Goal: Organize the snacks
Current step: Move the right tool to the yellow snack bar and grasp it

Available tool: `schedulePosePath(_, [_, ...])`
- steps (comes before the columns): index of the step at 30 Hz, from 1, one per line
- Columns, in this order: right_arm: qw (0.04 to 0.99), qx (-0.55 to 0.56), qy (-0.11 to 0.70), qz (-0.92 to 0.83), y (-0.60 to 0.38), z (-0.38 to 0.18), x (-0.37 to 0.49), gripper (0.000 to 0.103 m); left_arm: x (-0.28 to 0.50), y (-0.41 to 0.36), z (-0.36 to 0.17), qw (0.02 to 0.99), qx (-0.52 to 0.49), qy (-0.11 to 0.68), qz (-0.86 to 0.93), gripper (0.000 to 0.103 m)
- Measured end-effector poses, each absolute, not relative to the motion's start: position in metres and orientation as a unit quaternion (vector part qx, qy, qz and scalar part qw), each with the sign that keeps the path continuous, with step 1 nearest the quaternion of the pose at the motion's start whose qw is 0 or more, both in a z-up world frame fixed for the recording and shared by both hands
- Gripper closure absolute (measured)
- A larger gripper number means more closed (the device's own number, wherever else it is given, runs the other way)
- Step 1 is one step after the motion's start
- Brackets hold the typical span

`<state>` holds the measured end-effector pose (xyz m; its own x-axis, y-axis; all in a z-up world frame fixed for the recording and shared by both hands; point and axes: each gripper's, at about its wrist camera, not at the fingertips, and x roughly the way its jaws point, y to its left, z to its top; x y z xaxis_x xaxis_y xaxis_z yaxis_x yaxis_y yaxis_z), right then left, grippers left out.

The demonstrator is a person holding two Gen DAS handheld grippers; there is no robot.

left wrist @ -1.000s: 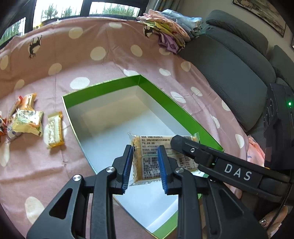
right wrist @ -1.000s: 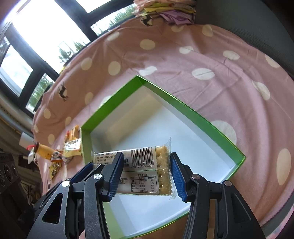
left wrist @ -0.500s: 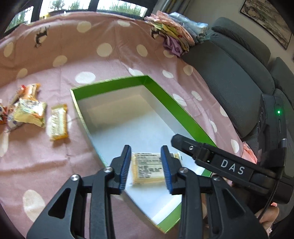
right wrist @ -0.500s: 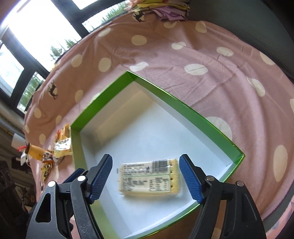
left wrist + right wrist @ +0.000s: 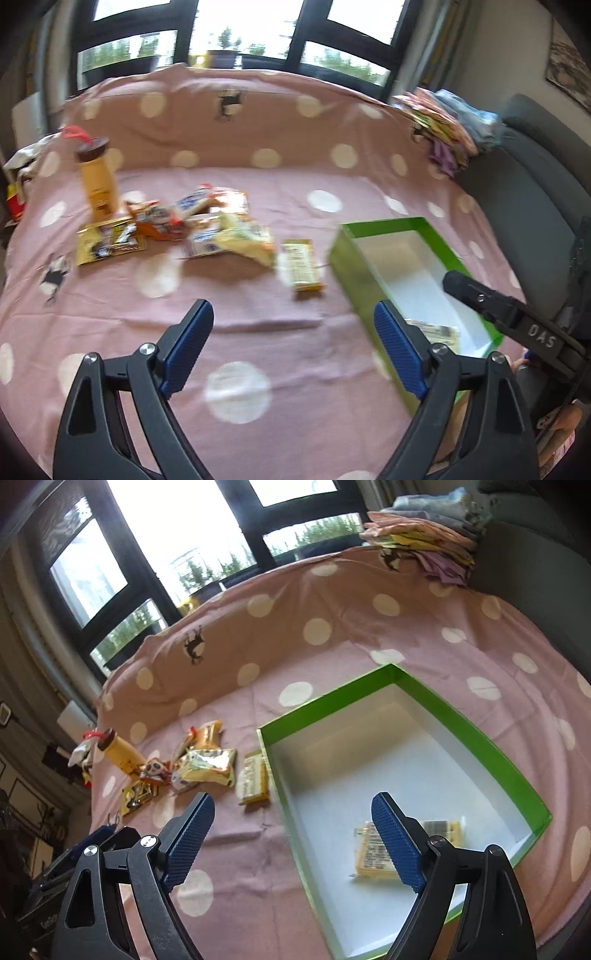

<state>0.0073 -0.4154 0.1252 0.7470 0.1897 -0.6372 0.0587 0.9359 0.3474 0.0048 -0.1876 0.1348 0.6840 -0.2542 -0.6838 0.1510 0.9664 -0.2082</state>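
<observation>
Both the left tongs (image 5: 293, 349) and the right tongs (image 5: 291, 840) stand wide apart, holding nothing. One cracker packet (image 5: 373, 853) lies flat inside the green box (image 5: 476, 734), near its front corner. The other snacks (image 5: 207, 229) sit heaped on the pink dotted cloth (image 5: 258, 332), left of the box.

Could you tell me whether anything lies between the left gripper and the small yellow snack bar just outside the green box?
Nothing visible does. The left gripper is open above bare polka-dot cloth, and only that cloth lies before the snack bar, which lies beside the green box.
</observation>
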Motion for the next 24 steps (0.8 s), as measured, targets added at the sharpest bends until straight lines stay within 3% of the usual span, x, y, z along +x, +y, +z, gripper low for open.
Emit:
schedulePosePath(9, [0.909,0.117,0.384,0.113,-0.331,0.107,0.028,0.015,-0.012,-0.098,0.101,0.904,-0.086,0.419,-0.02,0.013])
schedulePosePath(18, [0.886,0.094,0.451,0.056,-0.299,0.065,0.089,0.015,-0.013,-0.029,0.043,0.877,-0.148,0.456,0.015,0.014])
schedulePosePath(24, [0.876,0.025,0.481,-0.028,-0.284,0.046,0.143,0.03,-0.016,-0.016,0.049,0.884,-0.158,0.44,0.011,0.013])
